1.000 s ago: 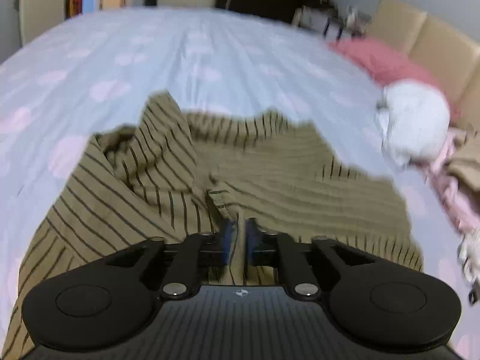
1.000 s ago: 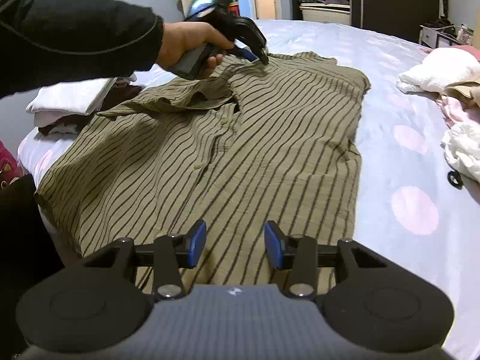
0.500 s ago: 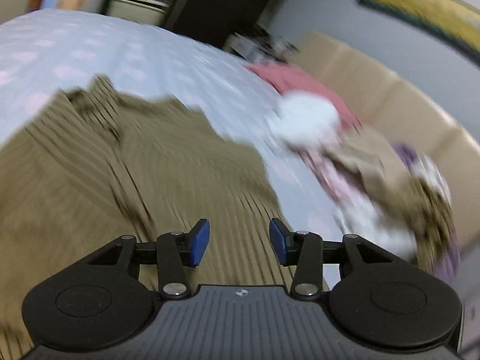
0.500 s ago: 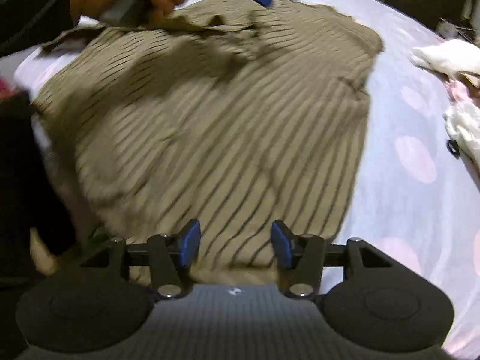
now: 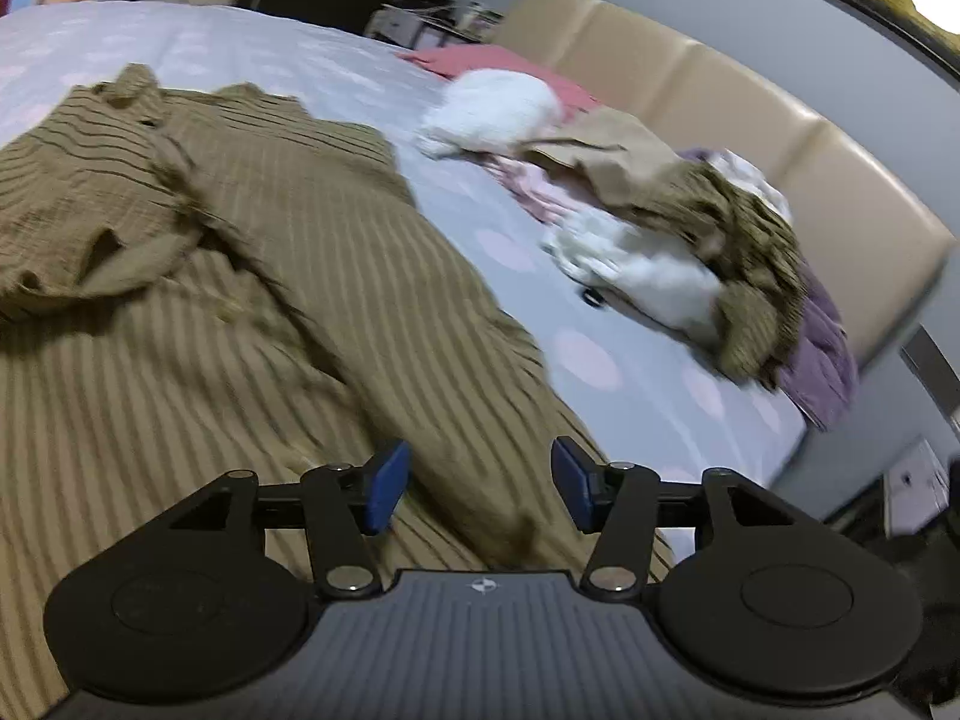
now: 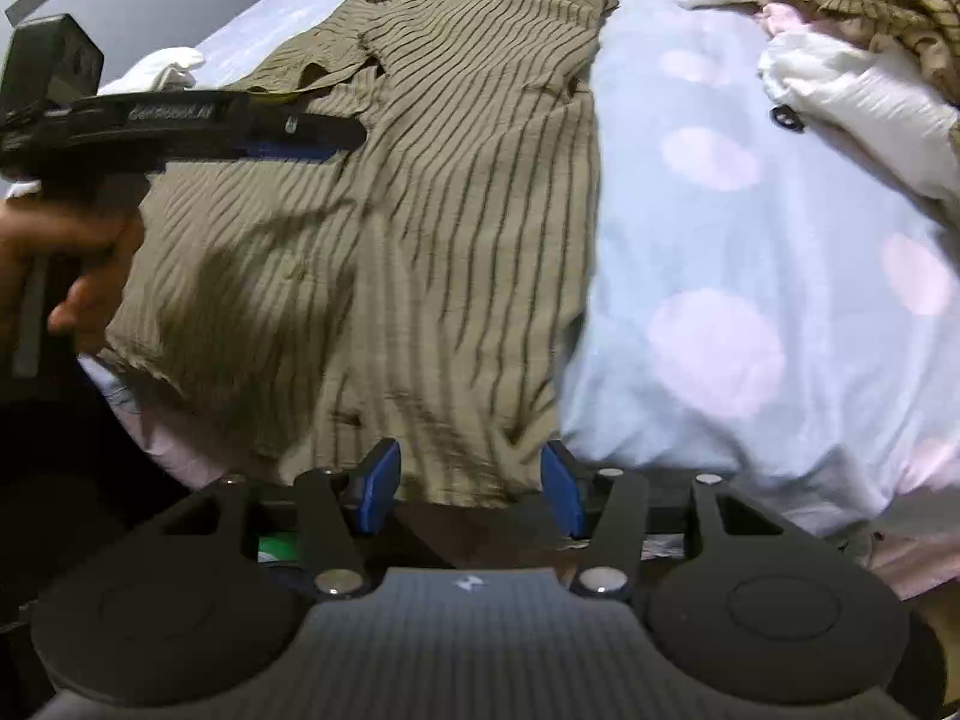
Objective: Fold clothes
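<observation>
White writing on the left gripper (image 6: 336, 138) too blurry to read, brown striped shirt (image 6: 432, 210) flat on the dotted bed (image 6: 750, 240), its bottom edge between the spread jaws of the right gripper (image 6: 468, 486), left jaws spread above the shirt, holding nothing

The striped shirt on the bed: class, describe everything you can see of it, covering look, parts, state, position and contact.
The striped shirt is olive-tan with thin dark stripes, in a light, crinkled-looking fabric. It lies spread across the polka-dot bedsheet, collar end far, hem near, with the hem reaching the bed's edge. The collar area and one sleeve are rumpled and folded over. The right hand-held gripper sits open at the hem; the left hand-held gripper is open above the cloth. Neither grips it.
</observation>
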A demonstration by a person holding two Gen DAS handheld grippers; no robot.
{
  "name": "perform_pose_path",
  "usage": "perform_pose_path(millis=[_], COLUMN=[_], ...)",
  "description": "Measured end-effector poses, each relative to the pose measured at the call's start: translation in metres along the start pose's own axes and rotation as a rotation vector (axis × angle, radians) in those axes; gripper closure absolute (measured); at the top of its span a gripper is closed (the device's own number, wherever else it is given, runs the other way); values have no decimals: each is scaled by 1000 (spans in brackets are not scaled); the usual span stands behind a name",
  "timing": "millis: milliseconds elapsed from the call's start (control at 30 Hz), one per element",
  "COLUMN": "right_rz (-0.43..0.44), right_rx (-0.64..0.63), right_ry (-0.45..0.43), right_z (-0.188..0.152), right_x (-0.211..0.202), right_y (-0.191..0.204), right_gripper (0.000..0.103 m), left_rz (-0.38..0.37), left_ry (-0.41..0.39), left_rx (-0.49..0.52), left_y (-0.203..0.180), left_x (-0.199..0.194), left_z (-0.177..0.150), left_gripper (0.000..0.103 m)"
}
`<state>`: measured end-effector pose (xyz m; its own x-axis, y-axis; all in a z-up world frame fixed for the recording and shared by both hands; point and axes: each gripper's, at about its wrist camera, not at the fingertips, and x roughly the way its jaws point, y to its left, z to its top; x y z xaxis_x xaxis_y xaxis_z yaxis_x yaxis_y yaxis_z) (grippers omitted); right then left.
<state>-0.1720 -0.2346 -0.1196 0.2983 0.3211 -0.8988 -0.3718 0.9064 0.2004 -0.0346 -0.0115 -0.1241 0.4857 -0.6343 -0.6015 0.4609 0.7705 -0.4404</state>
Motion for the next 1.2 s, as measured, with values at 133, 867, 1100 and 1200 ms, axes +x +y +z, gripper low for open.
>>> perform_pose_path(millis=[133,867,1100,1200], right_rz=[14,41,15,-61], right_rx=[47,605,634,519], right_ry=[13,-109,-93,-167], right_z=[-11,-17,-38,-26], right_x=[-8,-9,-15,-28], right_y=[-2,-60,-45,-41], right_gripper=[57,102,98,92], left_rz=[-56,12,-9,-21], left_ry=[30,128,110,68], left_rx=[62,125,64,40], left_y=[-23,-24,-14,-9], left_x=[8,48,44,24], left_z=[-7,-32,-31,-27], left_gripper=[51,51,53,54])
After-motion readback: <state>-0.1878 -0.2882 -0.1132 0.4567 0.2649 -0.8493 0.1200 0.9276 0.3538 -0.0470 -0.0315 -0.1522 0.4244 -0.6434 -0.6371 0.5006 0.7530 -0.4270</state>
